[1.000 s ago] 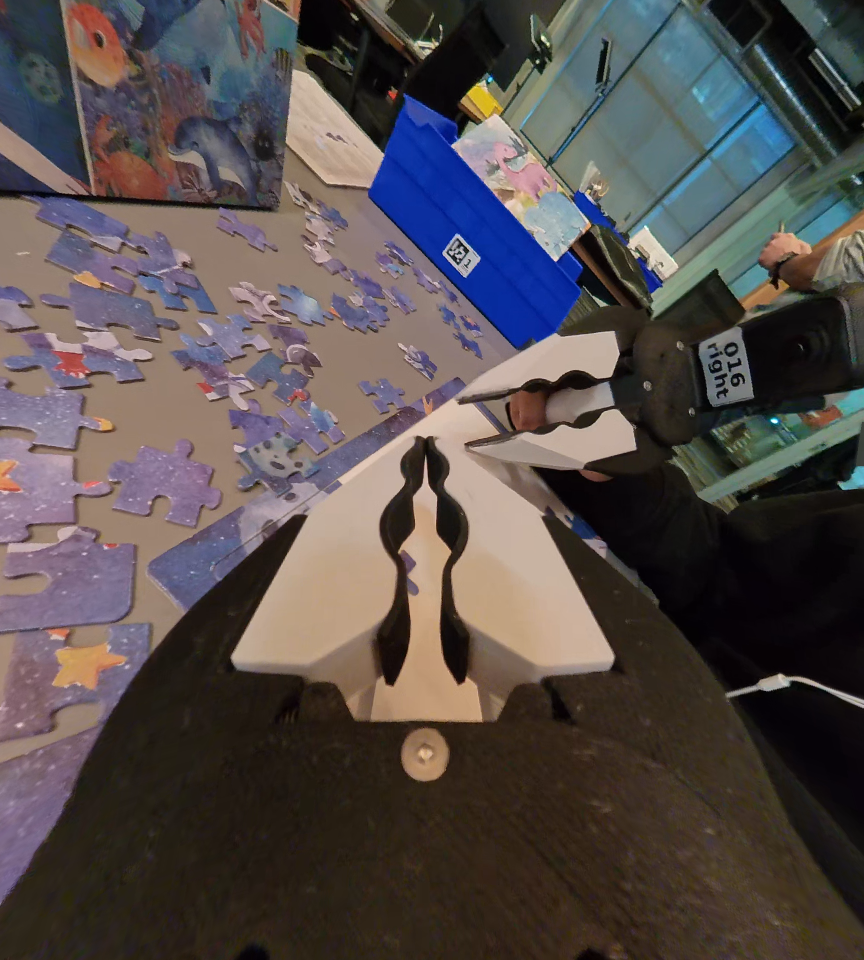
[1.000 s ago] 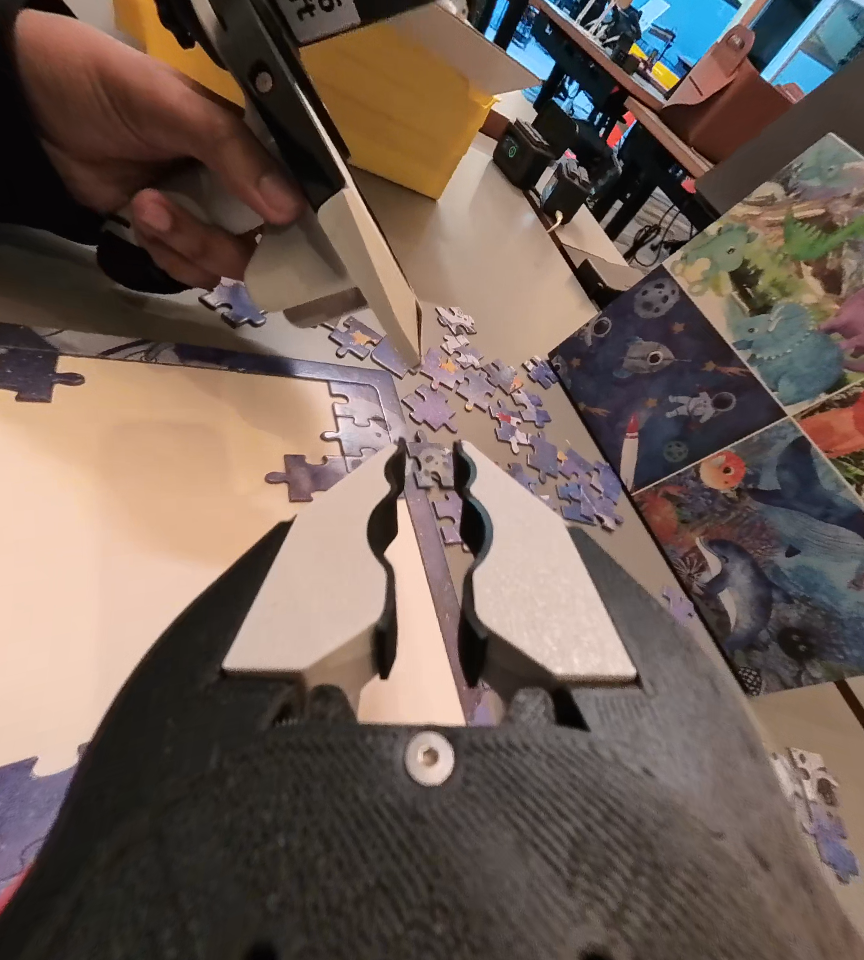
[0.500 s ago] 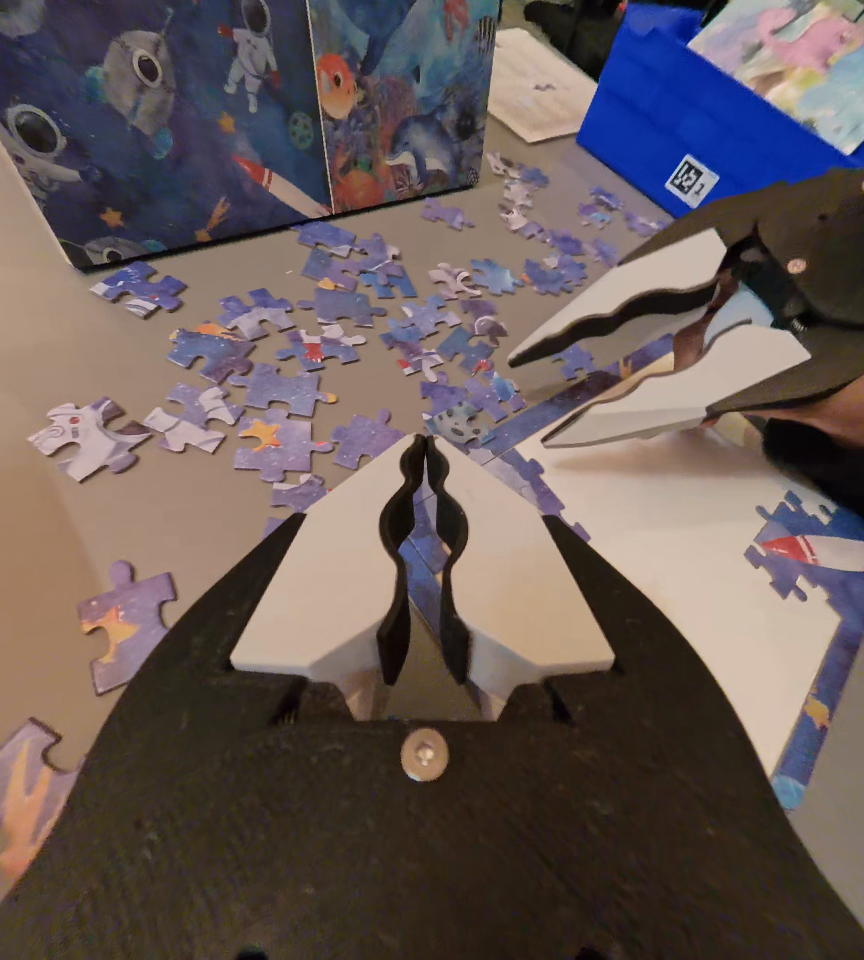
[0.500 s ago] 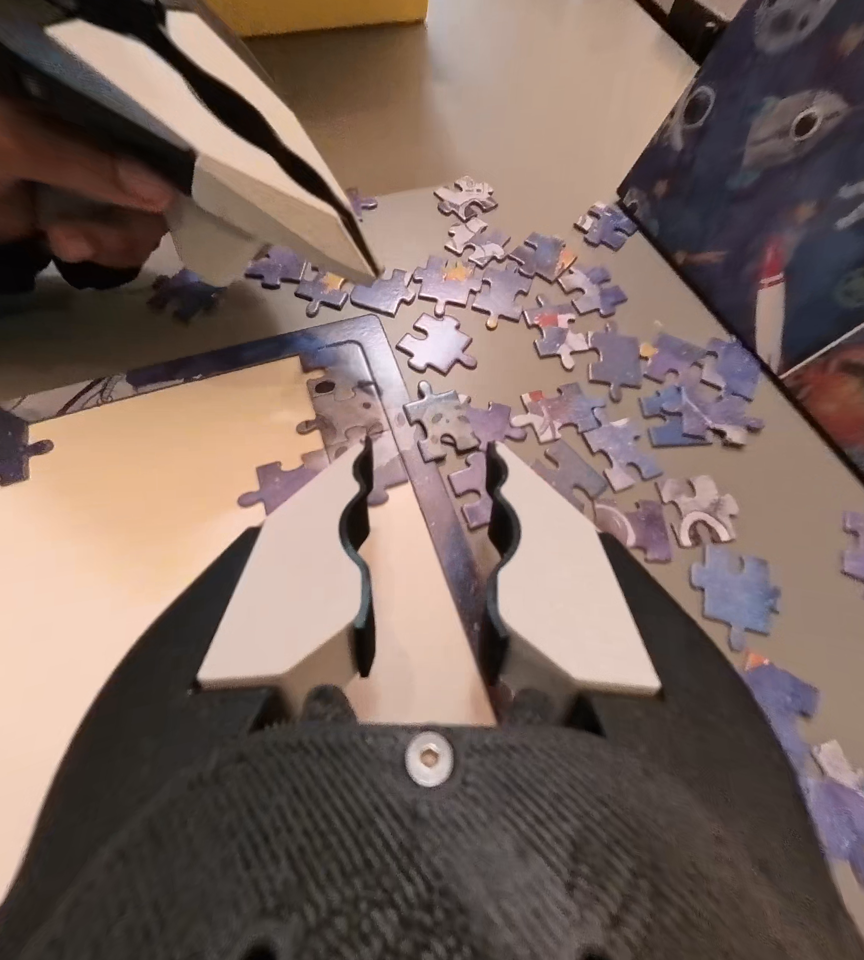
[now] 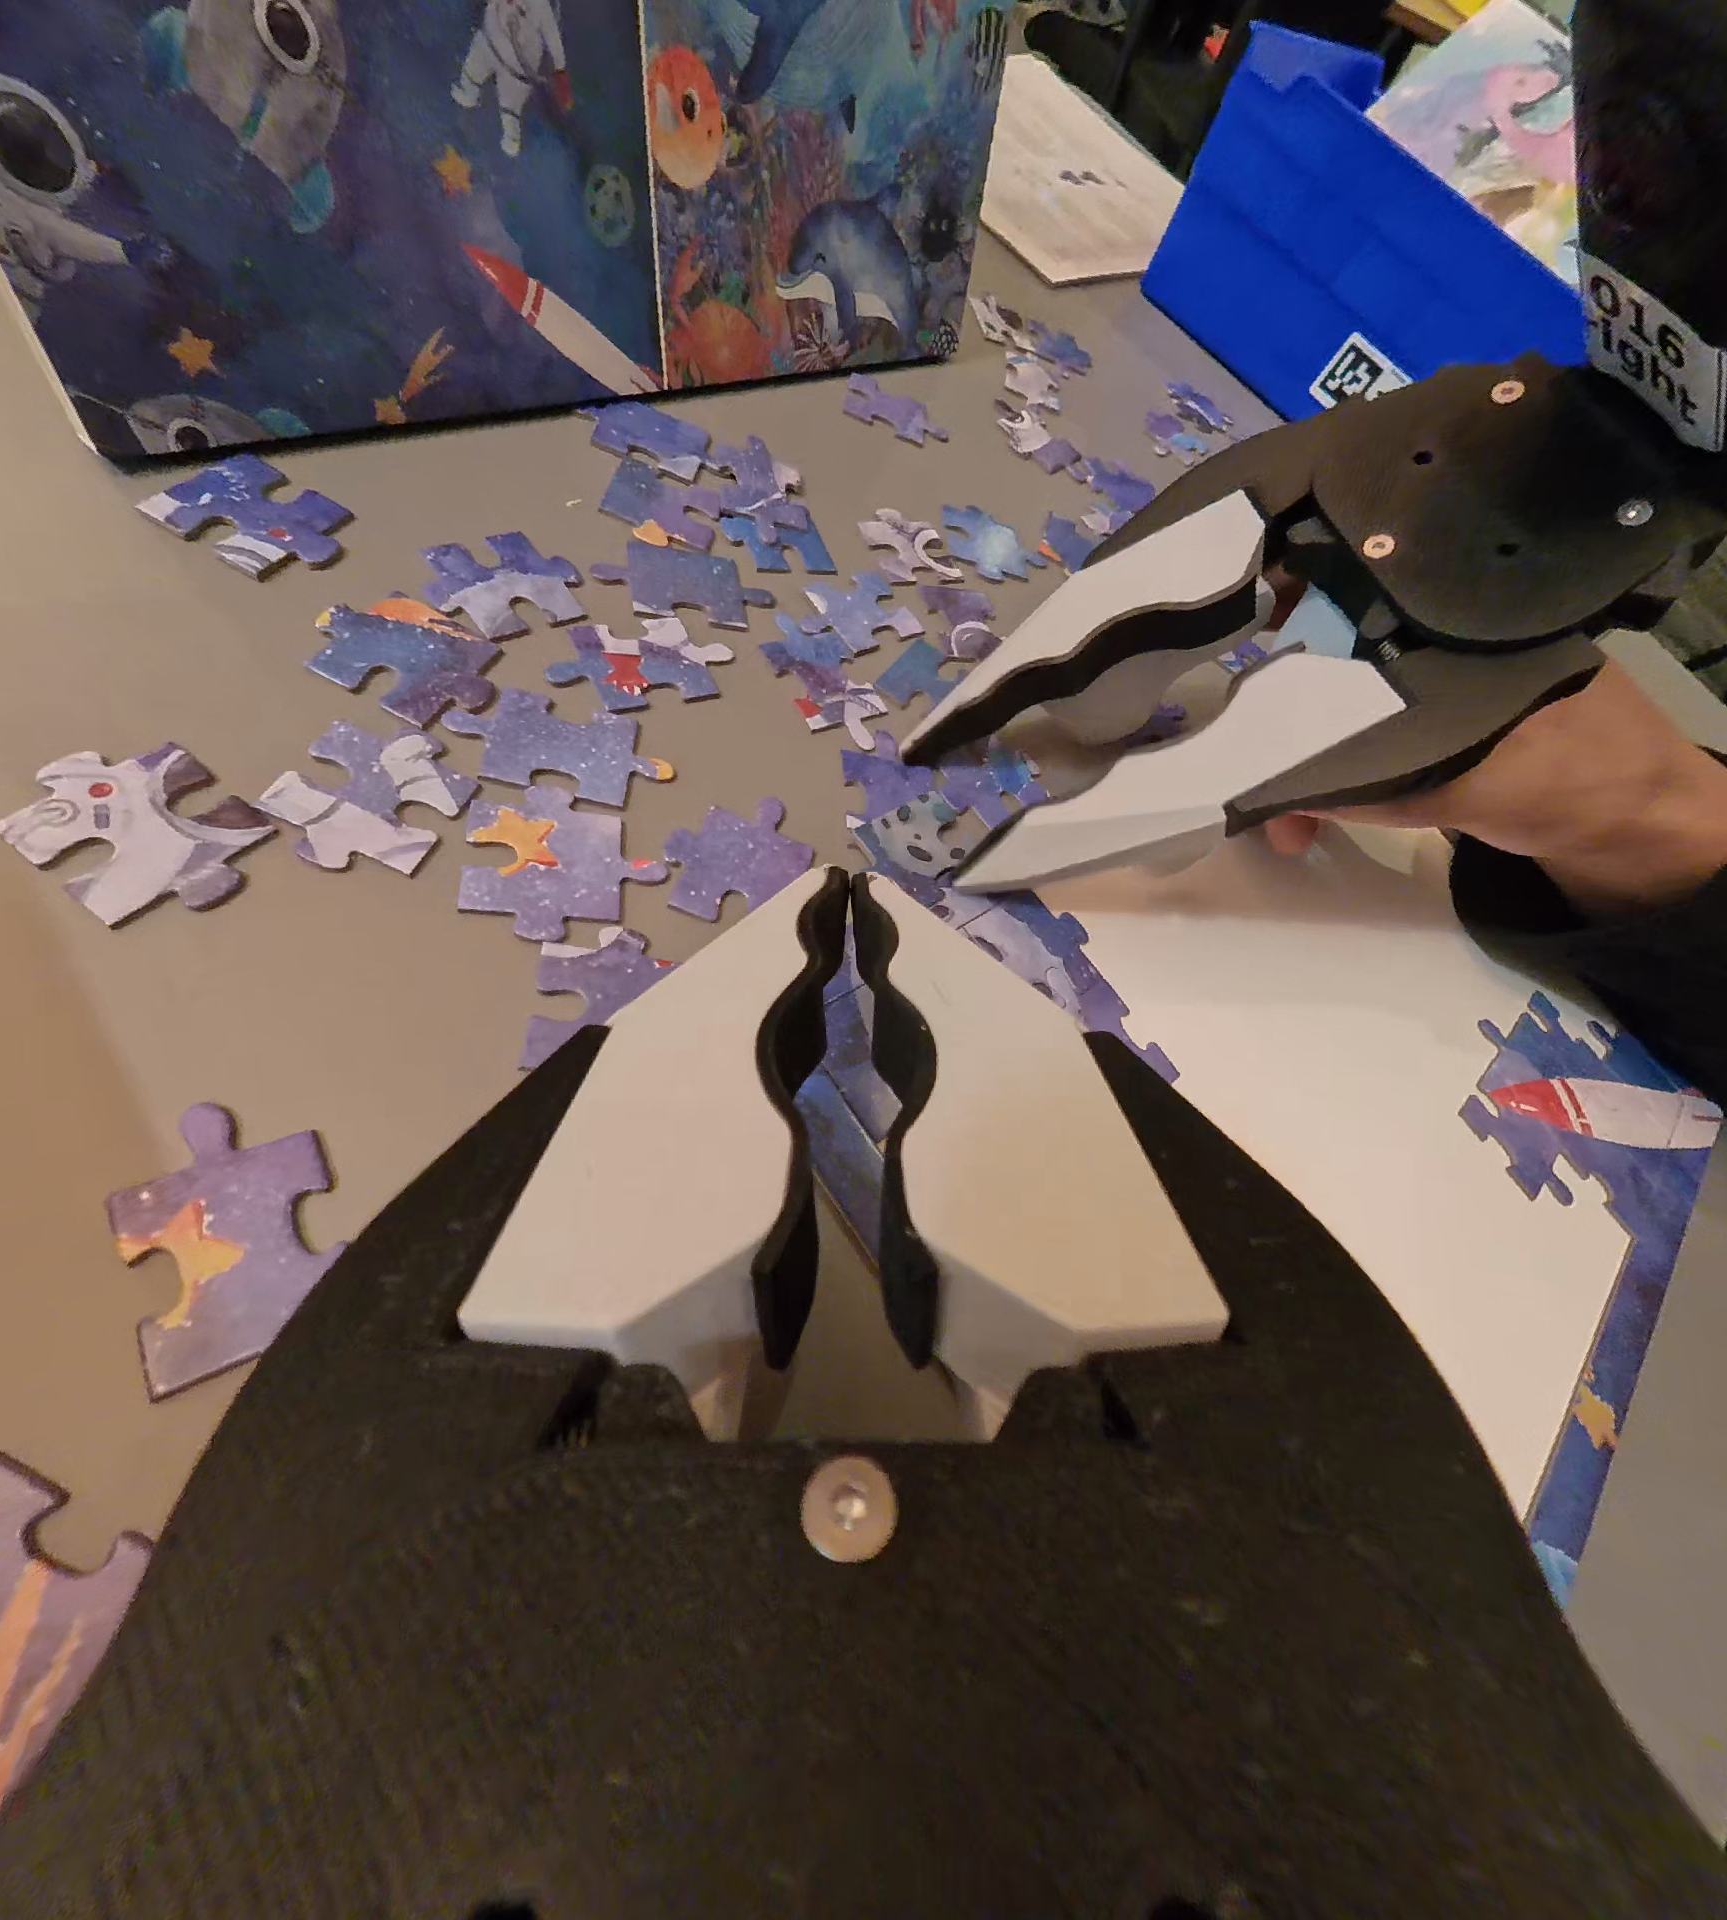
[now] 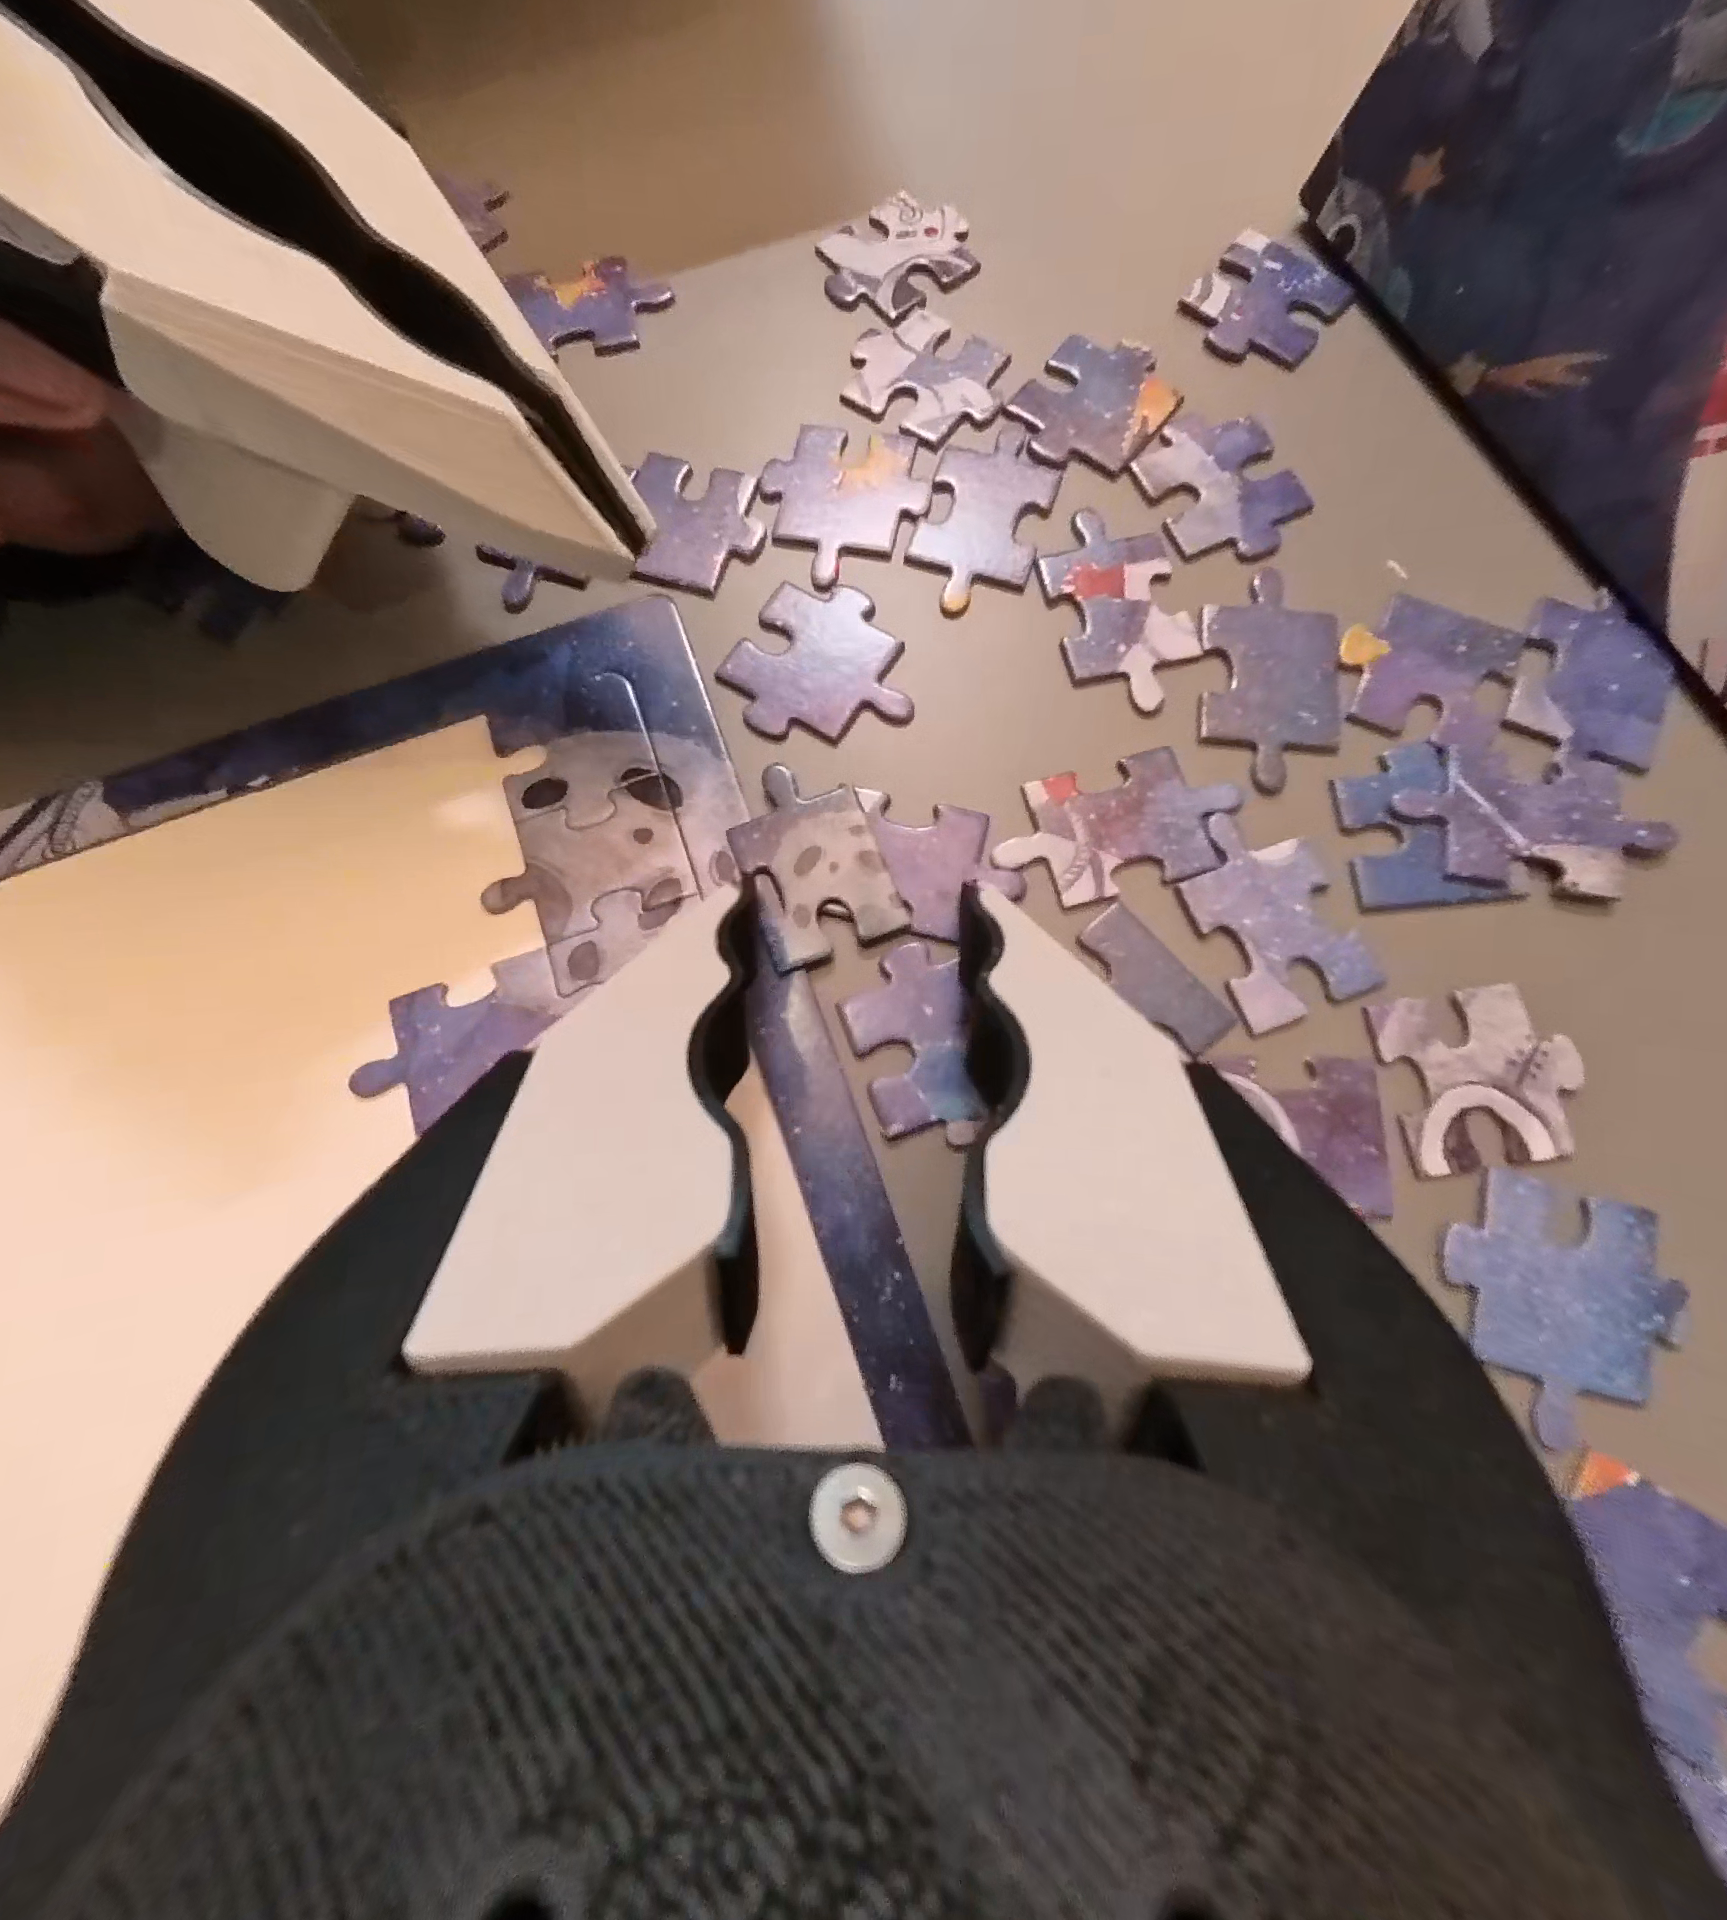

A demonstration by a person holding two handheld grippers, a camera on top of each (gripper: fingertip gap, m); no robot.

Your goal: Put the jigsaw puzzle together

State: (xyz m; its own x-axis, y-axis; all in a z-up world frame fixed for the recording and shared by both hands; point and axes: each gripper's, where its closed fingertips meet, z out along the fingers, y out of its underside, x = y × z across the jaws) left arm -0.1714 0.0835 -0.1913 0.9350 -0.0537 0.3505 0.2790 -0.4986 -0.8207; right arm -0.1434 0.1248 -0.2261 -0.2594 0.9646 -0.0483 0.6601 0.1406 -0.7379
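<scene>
My right tongs [image 6: 859,914] stand open, straddling but not gripping the thin, light, stiff cratered puzzle piece [image 6: 817,862] just outside the puzzle frame [image 6: 693,665] corner, best pinched by its edges; my left tongs [image 5: 848,883] are closed, empty, near that corner.

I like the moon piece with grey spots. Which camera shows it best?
The right wrist view: the moon piece lies whole between the open right tool's tips. In the left wrist view it is partly hidden by that tool.

Left tool [image 5: 848,883] closed and bare, right tool [image 6: 859,904] spread
</scene>
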